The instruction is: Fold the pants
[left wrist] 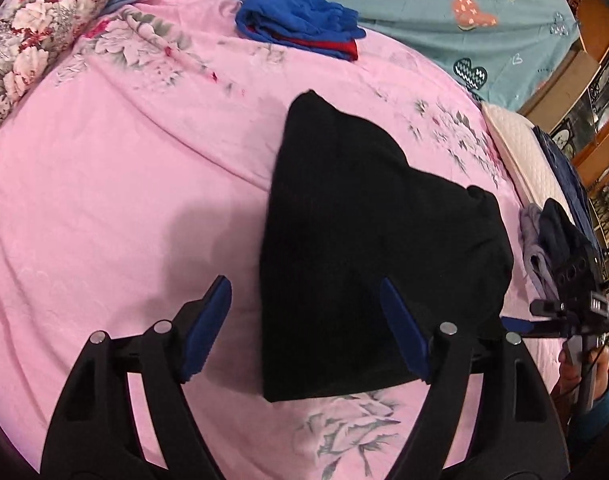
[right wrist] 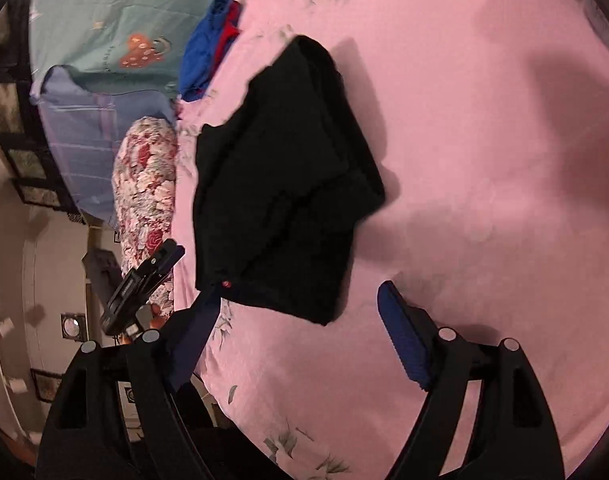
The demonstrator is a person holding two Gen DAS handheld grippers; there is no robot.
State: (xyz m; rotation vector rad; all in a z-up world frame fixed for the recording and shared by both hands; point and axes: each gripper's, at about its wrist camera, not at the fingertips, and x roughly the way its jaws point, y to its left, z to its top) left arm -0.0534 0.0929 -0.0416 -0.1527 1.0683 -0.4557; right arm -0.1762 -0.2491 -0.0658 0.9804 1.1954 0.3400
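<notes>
The black pants are lying in a folded bundle on the pink bedspread, roughly mid-bed, well short of the blue and red clothes near the teal blanket.

Left gripper hangs over the near edge of the pants with its jaws wide. One blue pad sits off to the side over bare bedspread, the other is in front of the black fabric, and nothing is pinched. Right gripper is also spread wide at a corner of the pants, empty as far as I can see.

My read is that the fold is mostly done and this is the tidy-up bit. To do it well I'd pinch the two near corners together, keep the edges lined up, and lay it over flat instead of dragging, since that one side looks lumpy and would bunch. Smooth it down after.

Stuff I can't make out: black on black means I can't count the layers or see where the waistband is. The small red dot by the right gripper's pad could be a tag or a button. There's a pile of greyish clothes past the pants in the left view, half covered by the other gripper. The right view is soft and blurry too.
</notes>
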